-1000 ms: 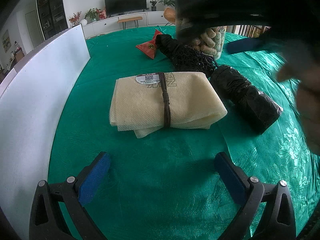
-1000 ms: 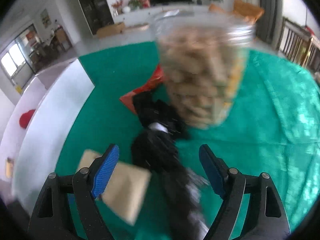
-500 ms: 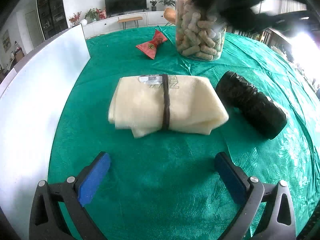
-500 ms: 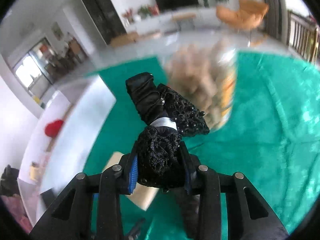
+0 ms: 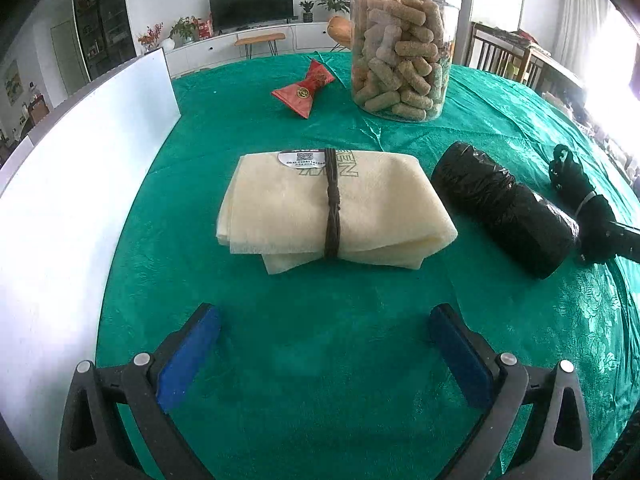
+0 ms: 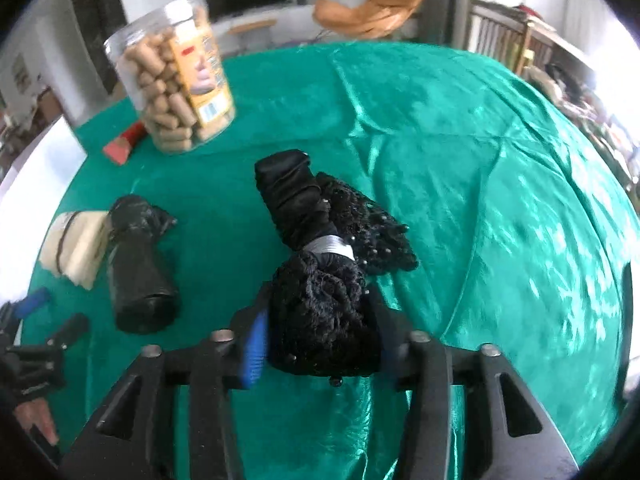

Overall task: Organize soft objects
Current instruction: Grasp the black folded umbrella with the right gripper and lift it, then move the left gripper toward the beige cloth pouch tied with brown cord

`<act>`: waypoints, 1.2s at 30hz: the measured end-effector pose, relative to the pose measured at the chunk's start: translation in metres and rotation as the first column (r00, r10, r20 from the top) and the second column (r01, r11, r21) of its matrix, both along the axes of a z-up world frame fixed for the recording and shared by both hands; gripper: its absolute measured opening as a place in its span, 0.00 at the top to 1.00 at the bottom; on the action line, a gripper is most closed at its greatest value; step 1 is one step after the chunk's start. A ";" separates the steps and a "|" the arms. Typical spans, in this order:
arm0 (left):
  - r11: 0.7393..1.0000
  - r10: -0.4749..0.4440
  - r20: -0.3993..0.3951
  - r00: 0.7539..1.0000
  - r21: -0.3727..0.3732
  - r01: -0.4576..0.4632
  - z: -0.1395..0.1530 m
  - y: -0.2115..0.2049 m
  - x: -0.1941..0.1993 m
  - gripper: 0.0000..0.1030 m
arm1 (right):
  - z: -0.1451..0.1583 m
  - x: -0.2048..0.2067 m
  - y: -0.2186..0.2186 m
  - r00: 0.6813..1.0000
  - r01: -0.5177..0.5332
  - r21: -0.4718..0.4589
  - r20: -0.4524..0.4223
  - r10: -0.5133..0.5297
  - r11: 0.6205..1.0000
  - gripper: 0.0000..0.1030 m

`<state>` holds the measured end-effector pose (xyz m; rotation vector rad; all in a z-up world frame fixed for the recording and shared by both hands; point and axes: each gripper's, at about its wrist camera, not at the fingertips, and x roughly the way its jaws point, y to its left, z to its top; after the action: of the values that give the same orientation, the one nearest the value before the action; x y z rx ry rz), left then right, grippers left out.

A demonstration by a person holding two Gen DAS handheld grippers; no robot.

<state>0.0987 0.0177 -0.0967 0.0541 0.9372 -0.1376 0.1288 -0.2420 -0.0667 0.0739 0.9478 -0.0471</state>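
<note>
My right gripper (image 6: 320,336) is shut on a black lace bow (image 6: 320,264) and holds it low over the green tablecloth, right of the black roll (image 6: 138,276). The bow also shows at the right edge of the left wrist view (image 5: 588,208). My left gripper (image 5: 326,352) is open and empty, just short of a folded cream cloth (image 5: 332,210) tied with a dark band. The black roll (image 5: 504,208) lies right of the cloth. A red bow (image 5: 304,88) lies farther back.
A clear jar of biscuits (image 5: 402,44) stands at the back of the table, also in the right wrist view (image 6: 176,76). A white board (image 5: 72,184) runs along the left edge. The green tablecloth (image 6: 500,168) spreads to the right.
My right gripper closed on the black lace bow beside the jar, lifted it, and carried it right to a spot beside the black roll. The left gripper stayed still.
</note>
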 end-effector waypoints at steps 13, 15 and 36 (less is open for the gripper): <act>1.000 0.000 0.000 1.000 0.002 0.000 0.001 0.000 0.000 0.00 | -0.014 -0.007 0.000 0.998 0.020 -0.061 0.053 -0.017 0.998 0.27; 1.000 0.000 0.000 1.000 0.002 0.000 0.001 0.000 0.000 0.00 | -0.015 -0.007 0.002 0.999 0.021 -0.075 0.050 -0.017 0.997 0.26; 0.996 0.016 -0.073 0.997 0.087 -0.009 0.005 0.015 -0.005 0.00 | -0.015 -0.006 0.002 0.999 0.023 -0.069 0.051 -0.019 0.997 0.26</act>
<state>0.0935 0.0323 -0.0920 0.1242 1.0165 -0.0876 0.1230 -0.2401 -0.0817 0.0206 0.8945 -0.0970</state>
